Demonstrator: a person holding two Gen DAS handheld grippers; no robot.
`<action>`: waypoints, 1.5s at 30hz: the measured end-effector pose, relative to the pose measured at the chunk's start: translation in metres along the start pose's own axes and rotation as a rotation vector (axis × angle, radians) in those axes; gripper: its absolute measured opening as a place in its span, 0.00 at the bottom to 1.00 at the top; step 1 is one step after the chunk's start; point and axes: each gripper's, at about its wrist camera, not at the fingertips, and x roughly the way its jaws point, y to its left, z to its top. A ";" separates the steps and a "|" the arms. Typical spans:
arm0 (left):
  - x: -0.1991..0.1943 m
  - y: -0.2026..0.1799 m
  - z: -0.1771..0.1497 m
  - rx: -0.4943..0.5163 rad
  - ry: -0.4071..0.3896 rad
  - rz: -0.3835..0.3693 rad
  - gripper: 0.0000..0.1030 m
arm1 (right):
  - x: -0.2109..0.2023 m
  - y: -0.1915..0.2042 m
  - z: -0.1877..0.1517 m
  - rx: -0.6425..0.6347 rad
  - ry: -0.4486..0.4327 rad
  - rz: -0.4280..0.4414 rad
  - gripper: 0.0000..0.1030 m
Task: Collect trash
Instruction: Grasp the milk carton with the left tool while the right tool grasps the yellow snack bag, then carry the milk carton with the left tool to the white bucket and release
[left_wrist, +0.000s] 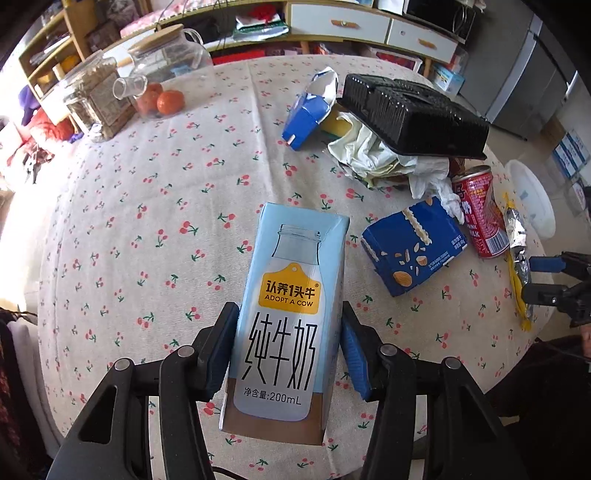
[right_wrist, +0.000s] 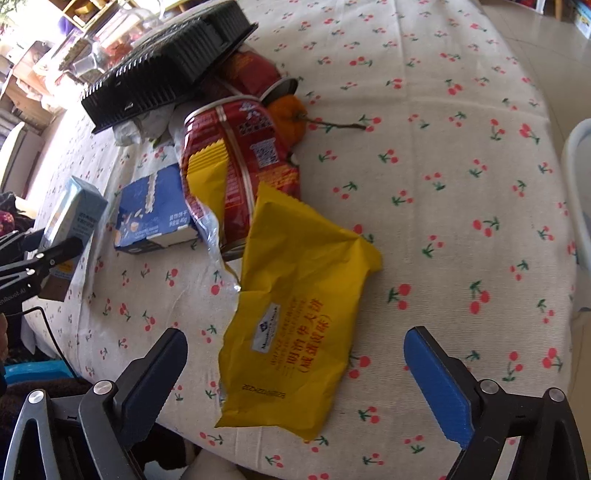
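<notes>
Blue-padded fingers (left_wrist: 229, 354) of the left gripper (left_wrist: 290, 350) press both sides of a pale blue 200 mL milk carton (left_wrist: 288, 310) printed "ADOPT A COW", held above the round table with the cherry-print cloth (left_wrist: 155, 206). Whether the carton holds any milk cannot be told. Fingers of the right gripper (right_wrist: 295, 373) stand wide apart, holding nothing, with a torn yellow foil snack wrapper (right_wrist: 295, 314) lying flat on the cloth between them.

Among the trash, the largest piece is a black ribbed plastic tray (left_wrist: 410, 110), upside down and tilted on crumpled white paper (left_wrist: 373, 155). Beside the paper lies a dented red drink can (left_wrist: 480, 214) on its side, touching the wrapper's far end. A blue cardboard biscuit box (left_wrist: 410, 243) rests just left of the can, and an opened blue carton (left_wrist: 310, 114) with its foil lining showing lies near the tray.

At the far edge stand a glass pitcher with a wooden lid (left_wrist: 166, 55) and a glass jar (left_wrist: 92, 96) with brownish contents, with orange tangerines (left_wrist: 170, 101) beside them.
</notes>
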 end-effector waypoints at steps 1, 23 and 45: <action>-0.007 0.002 0.003 -0.007 -0.015 0.005 0.54 | 0.003 0.002 0.000 -0.004 0.006 -0.004 0.89; -0.034 -0.016 0.032 -0.057 -0.113 -0.070 0.54 | -0.049 -0.024 -0.005 -0.011 -0.132 -0.098 0.40; -0.016 -0.249 0.106 0.232 -0.106 -0.263 0.54 | -0.160 -0.190 -0.049 0.330 -0.322 -0.207 0.40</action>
